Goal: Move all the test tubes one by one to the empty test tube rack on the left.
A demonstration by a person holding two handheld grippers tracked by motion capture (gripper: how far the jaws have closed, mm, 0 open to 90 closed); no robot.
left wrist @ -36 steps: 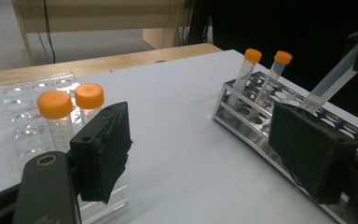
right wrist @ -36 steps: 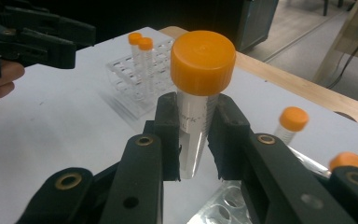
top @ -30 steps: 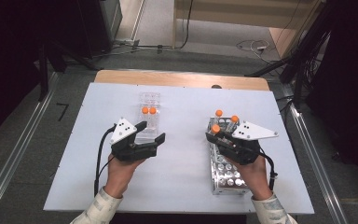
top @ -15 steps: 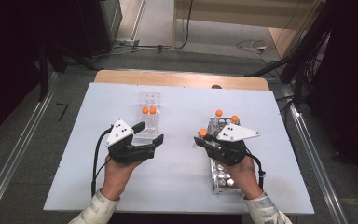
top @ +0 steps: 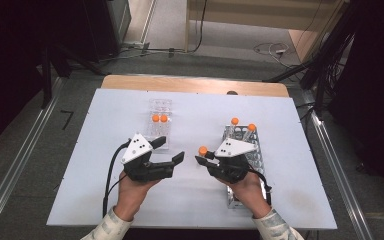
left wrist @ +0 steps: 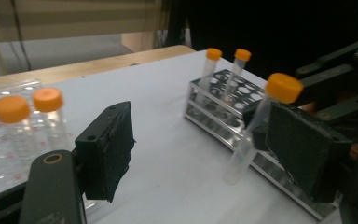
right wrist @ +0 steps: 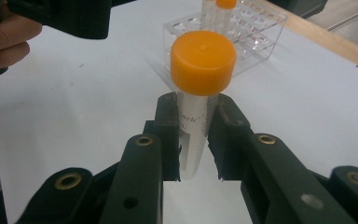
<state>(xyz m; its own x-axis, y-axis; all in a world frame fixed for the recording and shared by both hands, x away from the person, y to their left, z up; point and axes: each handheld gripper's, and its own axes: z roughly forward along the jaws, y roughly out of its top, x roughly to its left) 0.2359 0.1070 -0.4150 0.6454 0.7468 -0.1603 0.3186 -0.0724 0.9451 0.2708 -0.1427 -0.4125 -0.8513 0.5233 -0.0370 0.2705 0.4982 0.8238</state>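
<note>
My right gripper (top: 203, 156) is shut on a clear tube with an orange cap (top: 202, 150), held upright just left of the metal rack (top: 254, 156). In the right gripper view both pads (right wrist: 170, 135) press on the tube (right wrist: 203, 63) below its cap. My left gripper (top: 171, 149) stands open with nothing between its jaws, which point toward the held tube a short way off. In the left gripper view that tube (left wrist: 261, 116) hangs beside the far pad (left wrist: 303, 149). Two more capped tubes (top: 235, 121) stand in the metal rack.
A clear plastic rack (top: 160, 107) with two orange-capped tubes (top: 159, 119) stands on the white table (top: 110, 120) beyond my left gripper. The table's wooden far edge (top: 195, 84) and dark floor with cables lie behind. Metal rails run along both sides.
My right gripper has carried the tube left and slightly down, away from the metal rack toward the left gripper. The left hand has hardly moved.
</note>
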